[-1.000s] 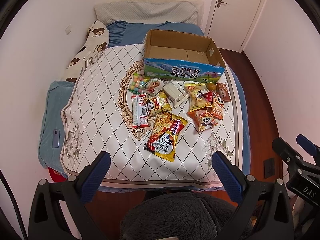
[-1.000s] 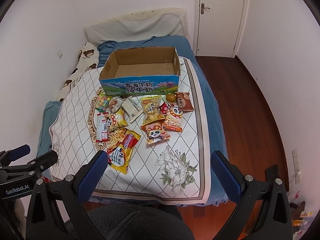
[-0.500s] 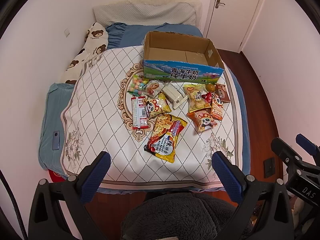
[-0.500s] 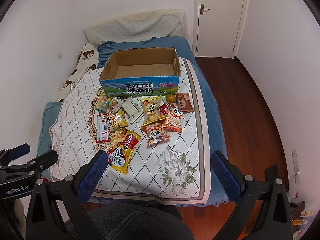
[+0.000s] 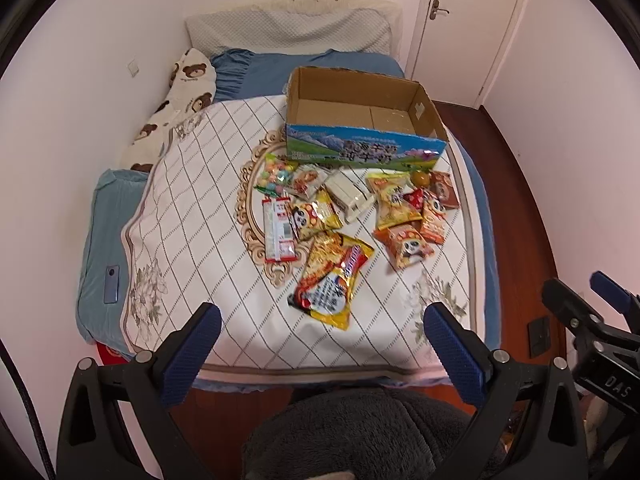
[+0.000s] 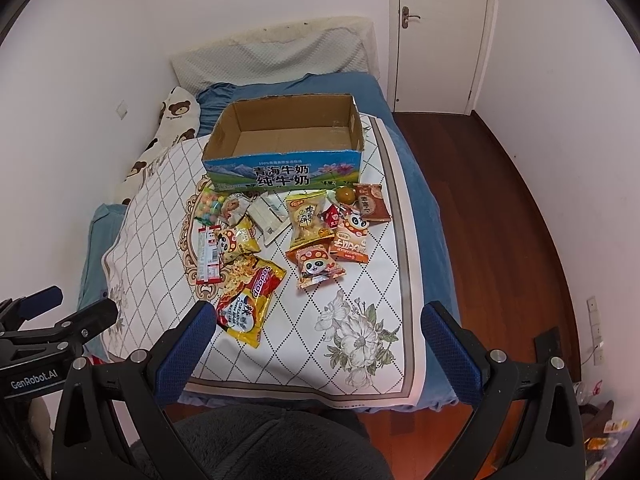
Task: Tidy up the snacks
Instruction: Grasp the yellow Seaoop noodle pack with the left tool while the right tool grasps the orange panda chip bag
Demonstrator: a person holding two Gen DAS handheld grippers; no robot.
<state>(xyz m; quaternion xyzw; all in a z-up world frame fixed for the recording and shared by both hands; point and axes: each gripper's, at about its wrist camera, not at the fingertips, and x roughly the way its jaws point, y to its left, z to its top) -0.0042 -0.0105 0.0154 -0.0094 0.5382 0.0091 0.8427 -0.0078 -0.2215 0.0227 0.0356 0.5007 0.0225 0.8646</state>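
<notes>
Currently: left gripper [image 5: 322,344] wide, holding nothing | right gripper [image 6: 318,344] wide, holding nothing | snack packets [image 5: 352,216] ahead of fingertips | cardboard box [image 6: 280,168] beyond snacks

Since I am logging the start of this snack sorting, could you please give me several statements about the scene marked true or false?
1. The cardboard box is empty. True.
2. The left gripper holds a snack. False: its fingers are wide apart, with nothing between them.
3. The noodle packet is the snack nearest the cameras. True.
4. The round orange fruit lies inside the box. False: it lies on the quilt in front of the box.
5. The right gripper is open. True.
</notes>
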